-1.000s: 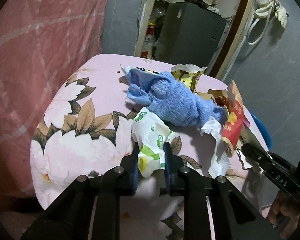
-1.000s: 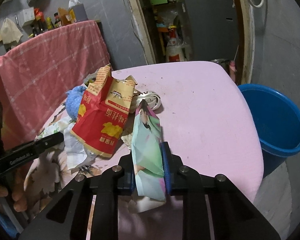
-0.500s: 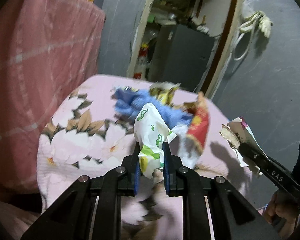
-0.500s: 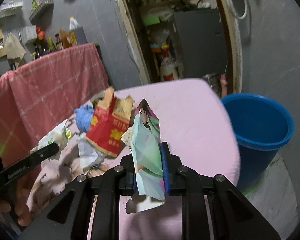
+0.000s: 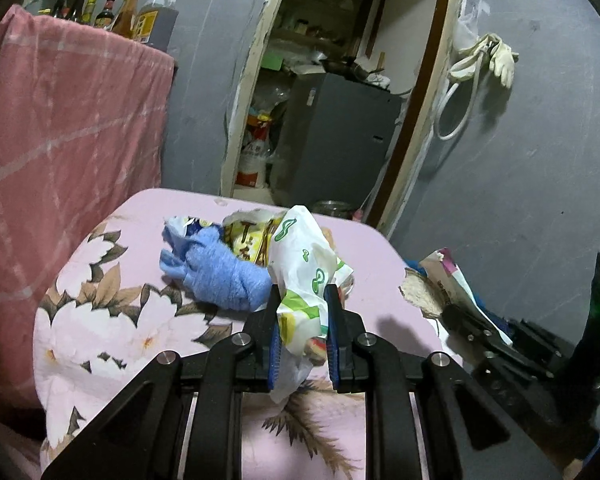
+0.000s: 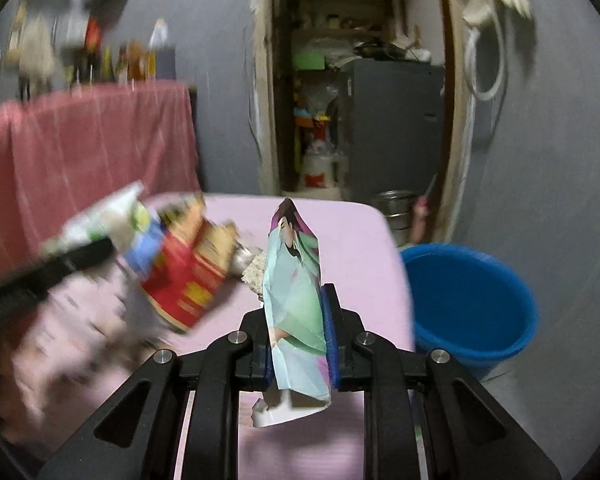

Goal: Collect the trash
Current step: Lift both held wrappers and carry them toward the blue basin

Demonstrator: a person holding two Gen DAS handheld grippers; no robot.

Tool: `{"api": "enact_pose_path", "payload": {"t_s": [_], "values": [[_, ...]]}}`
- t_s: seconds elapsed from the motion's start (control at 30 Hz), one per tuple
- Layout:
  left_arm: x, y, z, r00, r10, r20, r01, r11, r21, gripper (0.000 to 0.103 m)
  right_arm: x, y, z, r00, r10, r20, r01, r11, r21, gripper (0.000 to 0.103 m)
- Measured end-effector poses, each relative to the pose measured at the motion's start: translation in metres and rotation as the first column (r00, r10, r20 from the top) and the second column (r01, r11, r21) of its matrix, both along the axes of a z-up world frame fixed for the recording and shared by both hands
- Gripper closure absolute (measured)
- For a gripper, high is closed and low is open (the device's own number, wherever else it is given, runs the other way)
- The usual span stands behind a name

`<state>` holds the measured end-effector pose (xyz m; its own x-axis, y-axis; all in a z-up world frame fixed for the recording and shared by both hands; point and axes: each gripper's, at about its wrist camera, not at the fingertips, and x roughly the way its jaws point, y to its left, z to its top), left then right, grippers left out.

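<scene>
Blue towel [image 5: 220, 276] on floral tablecloth [image 5: 100, 320]; wall-hung gloves [image 5: 500, 60].

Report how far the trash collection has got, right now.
Done: nothing visibly binned; what shows of the blue bucket looks empty. In hand: the left gripper clamps a white-green wrapper; the right gripper clamps an illustrated wrapper. Left: the red packet, yellow packet and blue cloth on the table.

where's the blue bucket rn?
Right wrist view, lower right: the blue bucket stands on the floor just off the right edge of the pink table, right of the right gripper.
</scene>
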<state>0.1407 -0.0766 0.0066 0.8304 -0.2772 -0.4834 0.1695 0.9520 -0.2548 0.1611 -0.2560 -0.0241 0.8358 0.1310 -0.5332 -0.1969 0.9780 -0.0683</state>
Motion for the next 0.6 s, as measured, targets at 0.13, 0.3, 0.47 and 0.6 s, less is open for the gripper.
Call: {"api": "enact_pose_path", "payload": {"t_s": [0.13, 0.3, 0.47, 0.6], "values": [[-0.002, 0.004, -0.010, 1.000, 0.008, -0.027, -0.008, 1.000, 0.003, 0.088, 0.002, 0.010, -0.012, 1.000, 0.011, -0.008, -0.012, 0.995, -0.095, 0.086], [-0.006, 0.005, -0.017, 0.999, 0.014, -0.048, -0.014, 1.000, 0.004, 0.088, 0.011, 0.019, -0.029, 0.998, 0.017, -0.057, -0.025, 0.988, -0.150, 0.086], [-0.008, 0.007, -0.019, 0.998, 0.015, -0.056, -0.015, 1.000, -0.005, 0.088, 0.011, 0.013, -0.041, 0.995, -0.018, -0.095, -0.001, 0.980, -0.198, 0.086], [-0.010, 0.005, -0.021, 0.998, 0.005, -0.063, -0.006, 1.000, -0.015, 0.088, 0.006, 0.001, -0.042, 0.992, -0.023, -0.127, 0.000, 0.984, -0.176, 0.085]]}}
